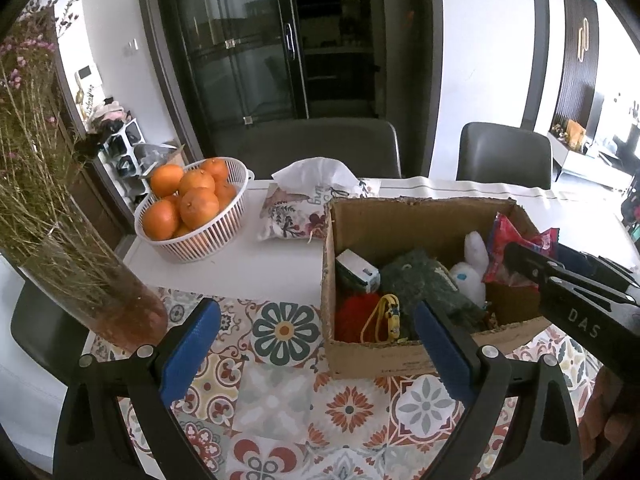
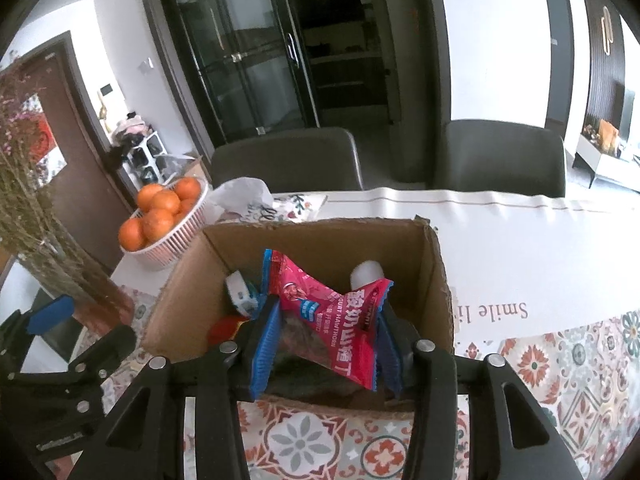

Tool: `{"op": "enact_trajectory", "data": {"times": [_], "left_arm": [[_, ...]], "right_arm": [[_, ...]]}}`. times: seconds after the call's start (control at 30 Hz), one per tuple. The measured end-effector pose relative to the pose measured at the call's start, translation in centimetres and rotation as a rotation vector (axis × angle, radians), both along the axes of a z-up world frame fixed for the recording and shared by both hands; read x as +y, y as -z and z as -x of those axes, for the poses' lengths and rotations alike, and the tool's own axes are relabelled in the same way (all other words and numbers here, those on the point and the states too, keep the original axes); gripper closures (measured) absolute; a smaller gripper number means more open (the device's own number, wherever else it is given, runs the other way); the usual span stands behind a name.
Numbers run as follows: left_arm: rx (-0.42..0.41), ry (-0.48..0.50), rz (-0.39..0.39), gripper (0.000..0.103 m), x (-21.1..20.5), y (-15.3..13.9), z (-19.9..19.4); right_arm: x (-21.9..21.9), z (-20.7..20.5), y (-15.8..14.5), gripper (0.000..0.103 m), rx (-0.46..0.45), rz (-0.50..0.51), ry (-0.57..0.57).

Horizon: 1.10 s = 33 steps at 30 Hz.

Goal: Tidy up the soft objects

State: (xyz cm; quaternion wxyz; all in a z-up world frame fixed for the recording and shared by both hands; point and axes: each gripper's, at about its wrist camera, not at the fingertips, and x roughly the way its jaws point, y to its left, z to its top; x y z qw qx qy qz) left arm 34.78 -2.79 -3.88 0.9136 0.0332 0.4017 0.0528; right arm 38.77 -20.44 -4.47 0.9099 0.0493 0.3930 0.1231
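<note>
Both right jaws clamp snack packet point(image 2: 332, 316) | above cardboard box point(image 2: 432, 276)

The pink snack bag point(image 2: 340, 316) bears white Chinese characters and small Latin print reading "HAWTHORN". The white tablecloth point(image 2: 520, 264), seen upside down, shows "Smile li", cut off. The right gripper point(image 1: 516, 258) carries the letters "DAS" on its black body.
</note>
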Motion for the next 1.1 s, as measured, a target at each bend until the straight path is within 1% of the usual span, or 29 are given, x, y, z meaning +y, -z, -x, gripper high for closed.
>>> {"op": "enact_trajectory", "data": {"times": [0.1, 0.17, 0.37, 0.57, 0.7, 0.77, 0.9, 1.0, 1.1], "left_arm": [[0.006, -0.003, -0.003, 0.004, -0.1, 0.3, -0.3], [0.007, -0.002, -0.009, 0.004, -0.2, 0.4, -0.4], [0.003, -0.006, -0.008, 0.004, -0.2, 0.5, -0.4], [-0.012, -0.007, 0.004, 0.004, 0.3, -0.2, 0.9], [-0.034, 0.004, 0.009, 0.003, 0.5, -1.2, 2.6], [-0.045, 0.011, 0.012, 0.002, 0.6, -1.7, 3.4], [-0.073, 0.033, 0.006, 0.0, 0.7, -2.9, 5.6], [-0.099, 0.048, 0.0, 0.0, 0.7, -3.9, 7.3], [-0.119, 0.066, -0.005, 0.0, 0.9, -4.8, 9.2]], "right_arm": [[-0.2, -0.3, 0.4, 0.055, 0.004, 0.004, 0.006], [-0.2, -0.4, 0.4, 0.044, 0.01, 0.014, 0.007], [-0.1, 0.6, -0.2, 0.044, -0.001, 0.034, 0.02], [0.0, 2.9, -1.6, 0.044, -0.029, 0.051, 0.035], [0.1, 5.4, -2.9, 0.043, -0.05, 0.057, 0.05], [0.2, 6.4, -3.5, 0.04, -0.061, 0.06, 0.059], [0.2, 9.1, -4.9, 0.037, -0.09, 0.07, 0.081], [0.4, 10.9, -5.7, 0.035, -0.105, 0.08, 0.094], [0.4, 12.6, -6.3, 0.03, -0.113, 0.085, 0.11]]}}
